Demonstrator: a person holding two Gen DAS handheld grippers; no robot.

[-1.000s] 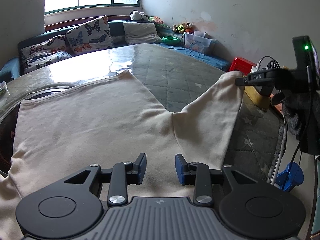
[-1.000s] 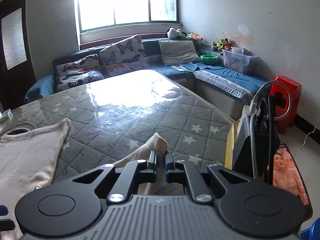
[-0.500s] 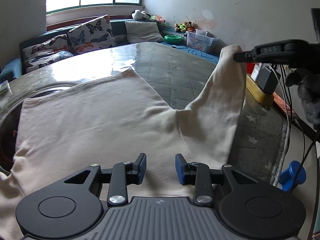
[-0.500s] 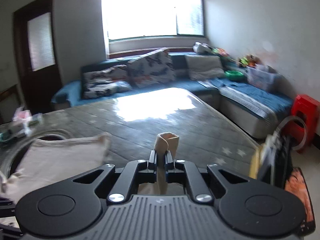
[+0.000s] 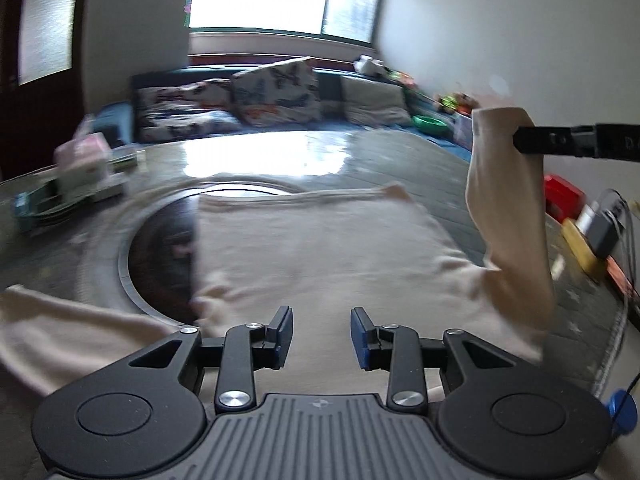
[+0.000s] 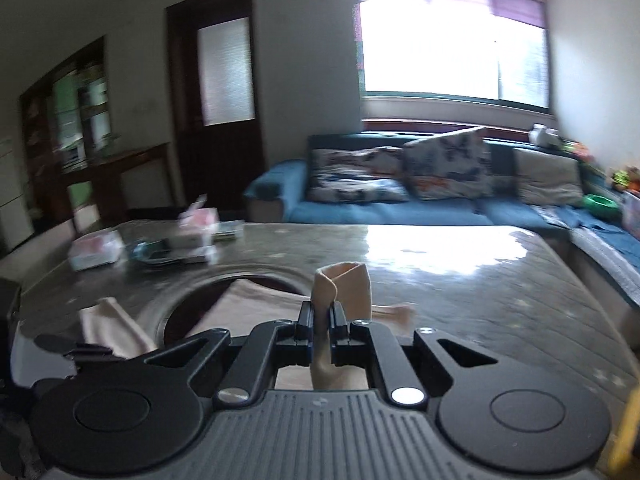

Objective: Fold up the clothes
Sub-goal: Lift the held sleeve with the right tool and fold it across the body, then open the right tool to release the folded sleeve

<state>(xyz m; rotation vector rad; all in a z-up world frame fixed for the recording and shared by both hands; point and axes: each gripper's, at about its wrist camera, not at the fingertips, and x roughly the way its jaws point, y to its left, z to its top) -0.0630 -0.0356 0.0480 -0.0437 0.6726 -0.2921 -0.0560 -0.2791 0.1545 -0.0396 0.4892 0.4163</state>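
Observation:
A cream long-sleeved top [image 5: 320, 248] lies spread on the quilted table cover. My left gripper [image 5: 321, 334] hovers open just above its near part, nothing between the blue pads. The top's right sleeve [image 5: 508, 216] is lifted off the table, its cuff pinched by my right gripper [image 5: 520, 142], which enters from the right. In the right wrist view that gripper [image 6: 321, 320] is shut on the sleeve cuff [image 6: 344, 292], which sticks up between the fingers. The left sleeve [image 5: 72, 328] lies flat at the near left.
A round dark inset [image 5: 164, 248] sits in the table under the top's left side. Boxes and packets [image 5: 84, 172] lie at the far left. A blue sofa with cushions [image 5: 276, 96] stands behind. A red stool [image 5: 562, 196] and cabled devices [image 5: 600, 228] are right of the table.
My right gripper has raised the sleeve higher and swung it leftward over the top. Both views have turned left, bringing in the round inset and the boxes. The left gripper stays open.

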